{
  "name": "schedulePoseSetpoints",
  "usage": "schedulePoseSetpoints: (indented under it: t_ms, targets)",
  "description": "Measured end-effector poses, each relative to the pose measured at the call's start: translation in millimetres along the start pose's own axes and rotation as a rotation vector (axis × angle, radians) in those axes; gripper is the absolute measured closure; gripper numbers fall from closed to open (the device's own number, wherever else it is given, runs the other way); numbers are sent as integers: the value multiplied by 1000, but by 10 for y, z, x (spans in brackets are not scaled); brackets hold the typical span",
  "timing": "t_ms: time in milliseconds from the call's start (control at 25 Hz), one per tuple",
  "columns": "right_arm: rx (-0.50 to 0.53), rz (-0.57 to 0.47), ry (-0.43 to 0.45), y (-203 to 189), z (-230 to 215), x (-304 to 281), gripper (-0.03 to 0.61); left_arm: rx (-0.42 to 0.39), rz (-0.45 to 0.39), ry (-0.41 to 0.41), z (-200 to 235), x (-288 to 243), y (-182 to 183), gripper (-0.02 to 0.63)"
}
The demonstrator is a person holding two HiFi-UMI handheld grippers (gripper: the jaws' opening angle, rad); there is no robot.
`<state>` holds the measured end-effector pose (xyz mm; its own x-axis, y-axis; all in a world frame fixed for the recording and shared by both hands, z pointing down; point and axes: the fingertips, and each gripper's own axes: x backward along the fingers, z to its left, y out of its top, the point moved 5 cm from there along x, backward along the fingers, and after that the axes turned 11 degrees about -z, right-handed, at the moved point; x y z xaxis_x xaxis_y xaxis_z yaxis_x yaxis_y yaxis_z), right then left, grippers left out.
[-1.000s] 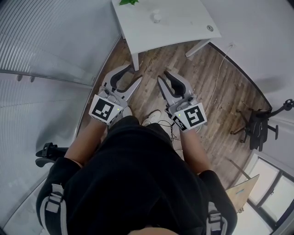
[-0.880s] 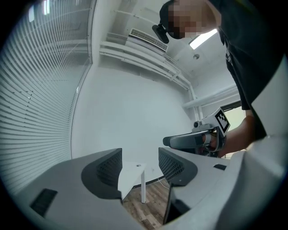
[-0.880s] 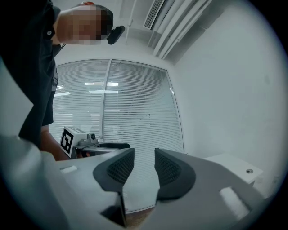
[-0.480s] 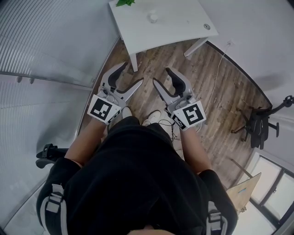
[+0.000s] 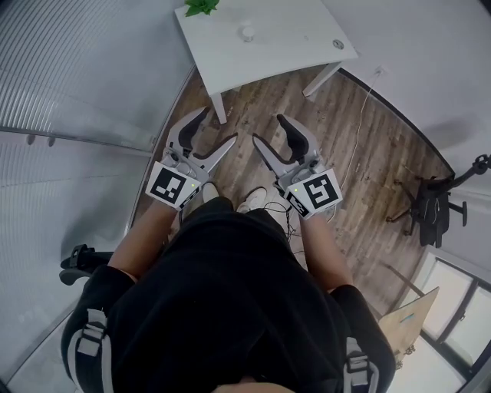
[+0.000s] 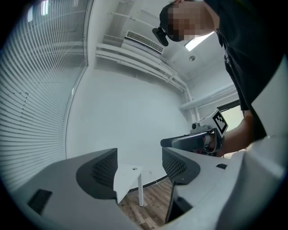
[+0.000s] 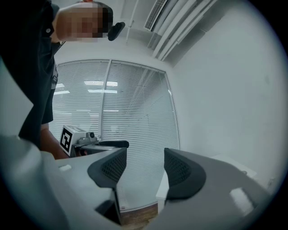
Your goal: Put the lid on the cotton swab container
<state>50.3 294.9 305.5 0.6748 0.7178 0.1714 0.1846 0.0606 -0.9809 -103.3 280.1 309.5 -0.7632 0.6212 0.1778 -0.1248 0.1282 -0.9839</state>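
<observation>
A white table (image 5: 284, 38) stands ahead on the wood floor. On it sits a small white round container (image 5: 247, 33); I cannot make out a lid at this distance. A small round disc (image 5: 337, 44) lies near the table's right corner. Both grippers hang over the floor, short of the table. My left gripper (image 5: 215, 127) is open, jaws wide apart, nothing between them. The jaws of my right gripper (image 5: 269, 130) are opening, with nothing between them. In the left gripper view the jaws (image 6: 139, 168) frame the table (image 6: 127, 177).
A green plant (image 5: 201, 6) stands at the table's back left. A curved wall of blinds (image 5: 84, 84) runs along the left. A black office chair (image 5: 431, 211) stands at right, and a white cable (image 5: 357, 146) trails over the floor. The person's shoes (image 5: 252, 198) are below.
Both grippers' jaws have spread wider, the right one the most. Both grippers have edged forward towards the table, and the table has slid slightly left in the head view.
</observation>
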Motion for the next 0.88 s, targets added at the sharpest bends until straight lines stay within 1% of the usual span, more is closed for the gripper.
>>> schedulePoseSetpoints:
  t_ms: [160,560,880]
  targets:
    - [4,-3,11,33,-117,101,319,9,7,7,-100,-126,-45,310]
    - [6,-13,68,57,-496,366,314,3,15,31,-409,-557,-149,299]
    - [12,-18,59,105,-849,597,311,-17,25,33,-621,-885,-176,298]
